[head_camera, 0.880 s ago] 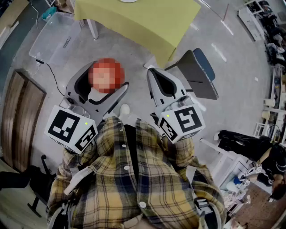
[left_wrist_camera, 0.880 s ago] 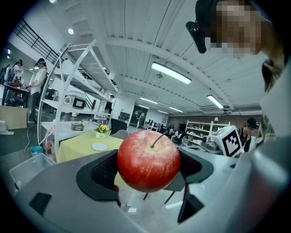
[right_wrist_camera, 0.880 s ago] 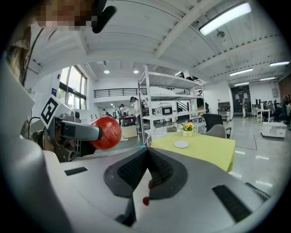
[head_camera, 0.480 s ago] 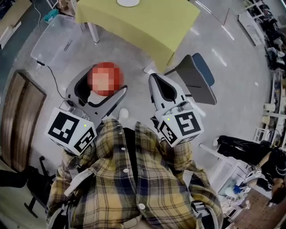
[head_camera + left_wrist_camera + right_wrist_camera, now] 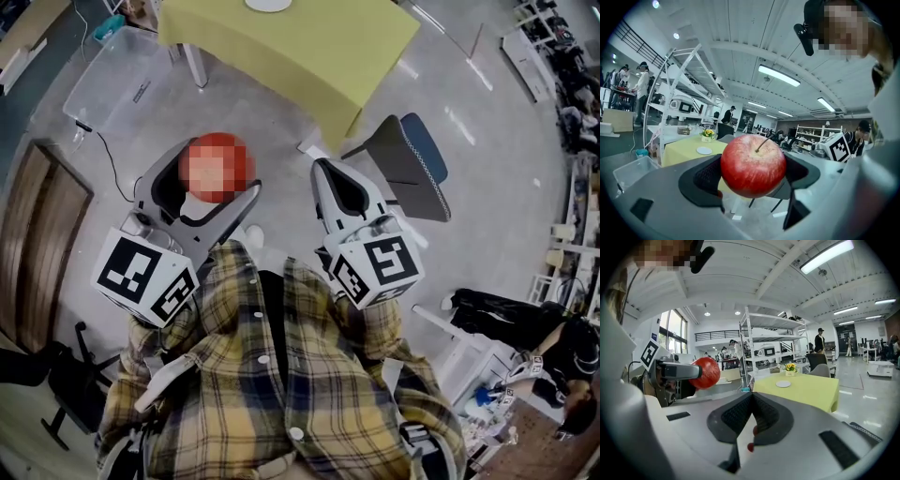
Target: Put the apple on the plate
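A red apple [image 5: 752, 164] with its stem up sits between the black pads of my left gripper [image 5: 753, 172], which is shut on it and held above the floor. In the head view the left gripper [image 5: 214, 174] is left of centre. My right gripper [image 5: 321, 167] is beside it, shut with nothing in it [image 5: 751, 397]. From the right gripper view the apple [image 5: 706, 372] shows at the left. A small white plate [image 5: 269, 5] lies on the yellow-clothed table [image 5: 300, 47] ahead, also visible as the plate [image 5: 704, 150] and the plate [image 5: 783, 384].
A grey and blue chair [image 5: 412, 164] stands at the table's near right corner. A clear plastic bin [image 5: 117, 80] lies on the floor at the left. A pot of yellow flowers [image 5: 790, 367] stands on the table, with a white shelving rack [image 5: 773, 348] behind it.
The table and plate have come slightly further into the head view. Both grippers keep their places and the apple stays in the left one.
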Available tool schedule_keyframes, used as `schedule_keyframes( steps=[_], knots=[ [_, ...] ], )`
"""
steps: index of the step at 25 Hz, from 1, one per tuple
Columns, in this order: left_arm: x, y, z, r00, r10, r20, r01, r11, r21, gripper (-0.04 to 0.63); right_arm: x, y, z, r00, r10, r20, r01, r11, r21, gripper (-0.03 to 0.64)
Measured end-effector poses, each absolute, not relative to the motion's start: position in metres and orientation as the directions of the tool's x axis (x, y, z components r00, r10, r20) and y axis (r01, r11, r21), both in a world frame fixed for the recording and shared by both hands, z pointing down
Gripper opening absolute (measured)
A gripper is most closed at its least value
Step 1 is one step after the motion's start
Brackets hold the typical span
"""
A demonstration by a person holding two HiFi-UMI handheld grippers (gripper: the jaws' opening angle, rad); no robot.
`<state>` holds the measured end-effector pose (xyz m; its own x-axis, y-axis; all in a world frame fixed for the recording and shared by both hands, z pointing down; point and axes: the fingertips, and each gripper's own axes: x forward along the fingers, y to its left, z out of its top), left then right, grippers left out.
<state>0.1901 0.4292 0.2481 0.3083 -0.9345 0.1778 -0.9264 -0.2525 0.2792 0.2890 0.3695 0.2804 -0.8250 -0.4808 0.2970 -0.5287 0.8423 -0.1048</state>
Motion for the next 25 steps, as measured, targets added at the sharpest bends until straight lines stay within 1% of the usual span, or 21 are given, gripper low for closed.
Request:
schedule_keyframes(
  steps=[6,14,25],
  knots=[
    [0.173,0.421,0.255,0.27,-0.943,0.193,-0.935,-0.209,0.287,0.41,0.282,0.358,0.292,-0.828,-0.462,0.319,-0.519,0.847,-0.12,-0.003],
    [0.145,0.39,0.256,0.28,-0.941,0.193,-0.932,-0.218,0.291,0.41,0.251,0.33,0.293,-0.824,-0.462,0.329,-0.521,0.846,-0.115,-0.003],
    [0.068,0.313,0.238,0.335,-0.926,0.172,-0.92,-0.282,0.271,0.41,0.168,0.262,0.282,-0.804,-0.49,0.336,-0.549,0.83,-0.103,-0.003]
  ],
)
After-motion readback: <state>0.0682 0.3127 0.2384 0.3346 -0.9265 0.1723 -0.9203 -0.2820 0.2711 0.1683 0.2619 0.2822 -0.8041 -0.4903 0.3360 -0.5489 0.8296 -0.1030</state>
